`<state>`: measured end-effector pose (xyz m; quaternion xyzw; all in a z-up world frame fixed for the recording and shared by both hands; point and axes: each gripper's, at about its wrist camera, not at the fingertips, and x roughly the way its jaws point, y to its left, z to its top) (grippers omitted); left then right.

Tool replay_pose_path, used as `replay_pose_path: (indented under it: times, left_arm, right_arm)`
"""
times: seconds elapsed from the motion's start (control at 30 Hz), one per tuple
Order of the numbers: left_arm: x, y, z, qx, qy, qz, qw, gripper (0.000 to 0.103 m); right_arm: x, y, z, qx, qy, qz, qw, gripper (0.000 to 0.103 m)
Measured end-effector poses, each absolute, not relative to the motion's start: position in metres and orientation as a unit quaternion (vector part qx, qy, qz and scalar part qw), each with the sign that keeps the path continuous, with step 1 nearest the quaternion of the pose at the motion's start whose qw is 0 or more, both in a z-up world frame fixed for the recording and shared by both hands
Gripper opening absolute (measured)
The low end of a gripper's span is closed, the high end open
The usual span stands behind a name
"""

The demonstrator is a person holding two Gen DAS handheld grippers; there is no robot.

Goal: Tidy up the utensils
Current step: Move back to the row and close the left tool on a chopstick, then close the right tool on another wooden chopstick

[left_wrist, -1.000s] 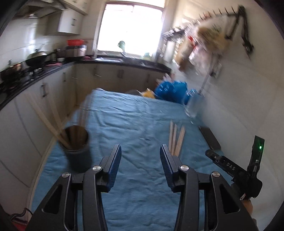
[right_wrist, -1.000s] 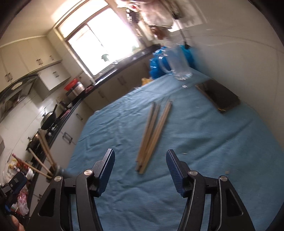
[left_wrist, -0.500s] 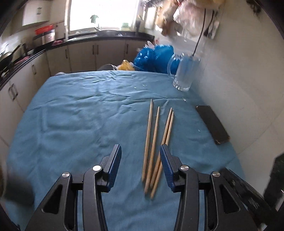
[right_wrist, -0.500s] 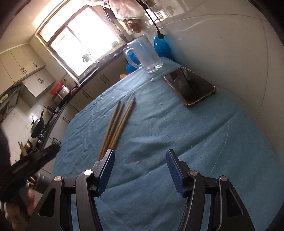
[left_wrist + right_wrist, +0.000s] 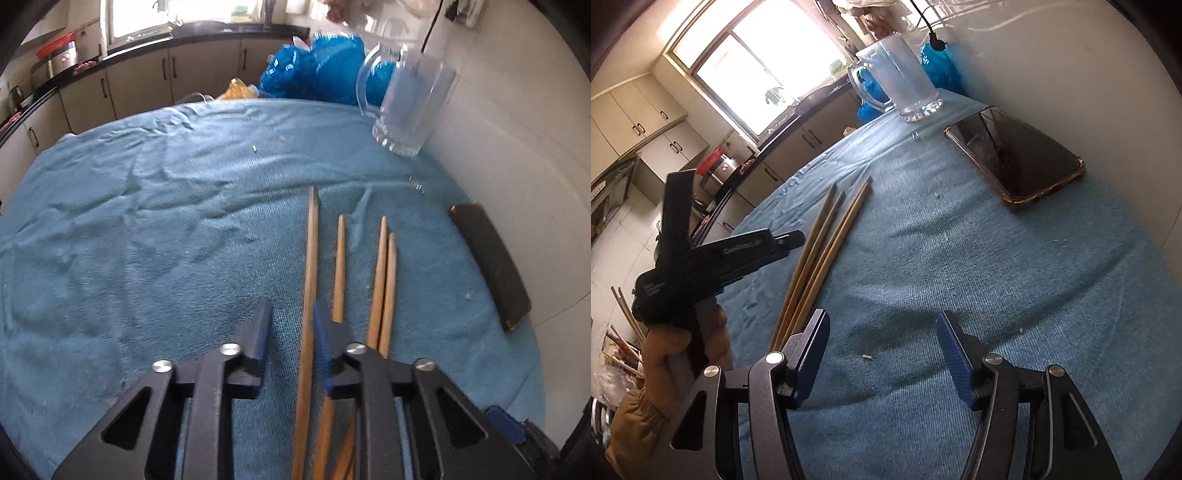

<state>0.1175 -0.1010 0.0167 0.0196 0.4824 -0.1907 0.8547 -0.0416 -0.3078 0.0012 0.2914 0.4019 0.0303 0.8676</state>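
Observation:
Several wooden chopsticks (image 5: pixel 376 280) lie side by side on the blue towel (image 5: pixel 147 236); they also show in the right wrist view (image 5: pixel 827 236). My left gripper (image 5: pixel 290 328) is low over them, its jaws partly closed, with the leftmost chopstick (image 5: pixel 310 280) running between the fingers and close to the right finger (image 5: pixel 323 332). There is still a gap to the left finger. My right gripper (image 5: pixel 881 350) is open and empty, to the right of the chopsticks. The left gripper's body (image 5: pixel 713 254) shows in the right wrist view.
A glass mug (image 5: pixel 406 96) stands at the far right near the white wall. A dark phone (image 5: pixel 491 266) lies along the towel's right edge, also in the right wrist view (image 5: pixel 1015 155). Blue bags (image 5: pixel 317 70) sit behind the table. Kitchen counters run along the left and back.
My left gripper has swung from the chopstick holder on the left over to the chopsticks, dropped low, and narrowed its jaws around one. My right gripper stayed open and turned towards the phone side.

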Motion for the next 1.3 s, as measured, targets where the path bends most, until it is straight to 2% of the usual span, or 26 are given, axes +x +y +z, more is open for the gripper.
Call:
replay_pose_path:
  times: [0.17, 0.47, 0.63, 0.7, 0.97, 1.0, 1.03, 1.2, 1.3]
  left_arm:
    - [0.112, -0.111, 0.015, 0.079, 0.462, -0.17, 0.867, 0.007]
    - [0.075, -0.06, 0.021, 0.048, 0.49, -0.141, 0.859, 0.006]
    - [0.036, -0.034, 0.019, 0.047, 0.465, -0.147, 0.871, 0.006]
    - [0.032, -0.028, 0.018, 0.039, 0.457, -0.152, 0.875, 0.007]
    - [0.031, -0.015, 0.017, 0.003, 0.447, -0.171, 0.878, 0.007]
    - [0.031, -0.016, 0.016, 0.003, 0.445, -0.172, 0.879, 0.007]
    - [0.03, -0.016, 0.016, 0.002, 0.443, -0.172, 0.88, 0.007]
    - [0.032, -0.015, 0.015, -0.009, 0.443, -0.177, 0.879, 0.007]
    - [0.033, -0.015, 0.016, -0.015, 0.45, -0.177, 0.875, 0.006]
  right_arm:
    - [-0.039, -0.306, 0.003, 0.289, 0.404, 0.029, 0.867, 0.065]
    - [0.004, -0.293, 0.012, 0.239, 0.44, 0.046, 0.865, 0.064]
    - [0.049, -0.272, 0.012, 0.188, 0.457, 0.069, 0.867, 0.037]
    - [0.064, -0.266, 0.009, 0.176, 0.466, 0.067, 0.864, 0.031]
    - [0.089, -0.251, 0.007, 0.124, 0.483, 0.03, 0.866, 0.031]
    - [0.09, -0.25, 0.007, 0.12, 0.485, 0.025, 0.866, 0.029]
    - [0.091, -0.249, 0.008, 0.116, 0.488, 0.016, 0.865, 0.024]
    - [0.101, -0.236, 0.007, 0.067, 0.508, -0.016, 0.859, 0.022]
    - [0.108, -0.229, 0.006, 0.041, 0.519, -0.027, 0.853, 0.018]
